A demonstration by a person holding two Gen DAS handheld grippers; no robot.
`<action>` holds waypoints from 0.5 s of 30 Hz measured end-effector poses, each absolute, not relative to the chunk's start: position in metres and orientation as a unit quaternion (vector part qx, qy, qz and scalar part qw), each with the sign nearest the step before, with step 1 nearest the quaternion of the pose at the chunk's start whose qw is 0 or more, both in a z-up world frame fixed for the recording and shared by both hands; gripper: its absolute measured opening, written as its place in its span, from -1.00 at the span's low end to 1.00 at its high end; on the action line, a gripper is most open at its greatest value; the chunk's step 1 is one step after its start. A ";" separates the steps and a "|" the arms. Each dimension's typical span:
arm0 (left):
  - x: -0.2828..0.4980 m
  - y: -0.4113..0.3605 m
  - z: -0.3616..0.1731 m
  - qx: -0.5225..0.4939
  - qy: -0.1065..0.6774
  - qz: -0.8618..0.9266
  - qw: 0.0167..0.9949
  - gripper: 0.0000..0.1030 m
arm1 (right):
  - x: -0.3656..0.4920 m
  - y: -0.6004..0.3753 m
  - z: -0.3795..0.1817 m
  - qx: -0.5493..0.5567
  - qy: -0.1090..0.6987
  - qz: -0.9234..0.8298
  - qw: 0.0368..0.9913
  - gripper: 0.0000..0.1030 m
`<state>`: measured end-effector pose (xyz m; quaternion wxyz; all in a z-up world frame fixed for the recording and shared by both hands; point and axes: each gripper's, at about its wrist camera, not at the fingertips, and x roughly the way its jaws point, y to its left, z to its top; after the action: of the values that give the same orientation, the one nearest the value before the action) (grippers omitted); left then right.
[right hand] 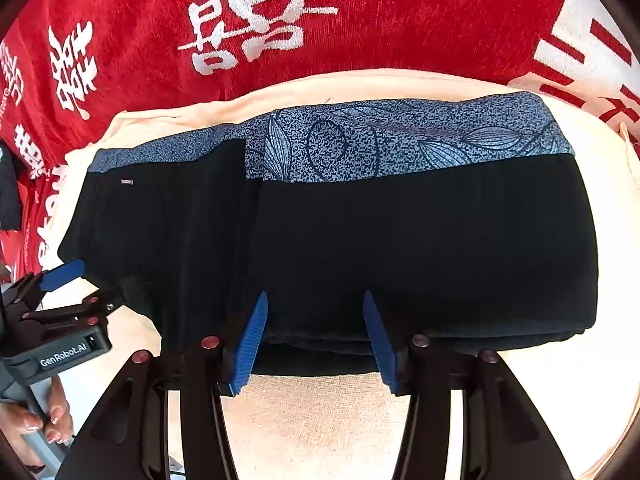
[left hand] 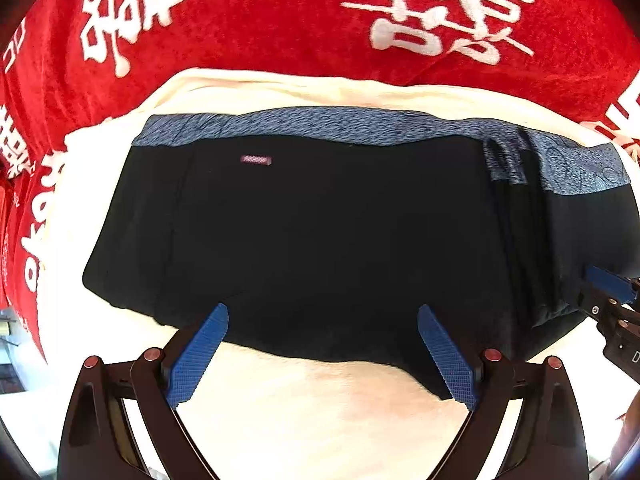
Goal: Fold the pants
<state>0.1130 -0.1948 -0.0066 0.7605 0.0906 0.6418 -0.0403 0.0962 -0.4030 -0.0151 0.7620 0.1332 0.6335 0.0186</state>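
Nearest us: blue ribbed pads of our left hand-held gripper [left hand: 323, 354], jaws spread wide, nothing between them; they hover over the near hem of the black pants with the blue-grey leaf-print waistband [left hand: 304, 224].
Right hand-held gripper [right hand: 314, 342]: jaws also apart, narrower gap than left, empty; pads sit just at the near edge of the folded stack, touching or just above it, we can't tell which.
Pants, where: lying flat on a cream fleecy blanket [left hand: 312, 396], which is spread over a red plush cover with white characters [left hand: 256, 20]. Waistband on the far side, hem edge on our side.
Long axis: runs left-right across both views, i.e. crosswise to both grippers' fingers.
Layers: right portion looks doubled already, w/ a thicker stack of edges in the right wrist view; left portion lies single & flatter, small pink label [left hand: 256, 159] near the waistband.
Direction from grippers: fabric is straight ahead of & below both; left gripper faces the thin left portion, right faces the thick right portion.
Who's nearer: each is at the near edge; right is closer in to the fabric, we judge.
Next move, our guess: grab the left end & carry it rightward along the long axis, so the left arm has the reach.
Risk: slick knit may slide on the fleece.
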 end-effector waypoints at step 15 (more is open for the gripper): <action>0.116 -0.149 -0.008 0.004 0.661 -0.037 0.750 0.87 | 0.078 -0.348 0.005 0.026 0.651 0.035 0.757 0.30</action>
<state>0.1164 -0.1486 -0.0084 0.7495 0.0043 0.6610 -0.0366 0.0785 -0.3476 0.0049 0.7575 0.0260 0.6514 0.0355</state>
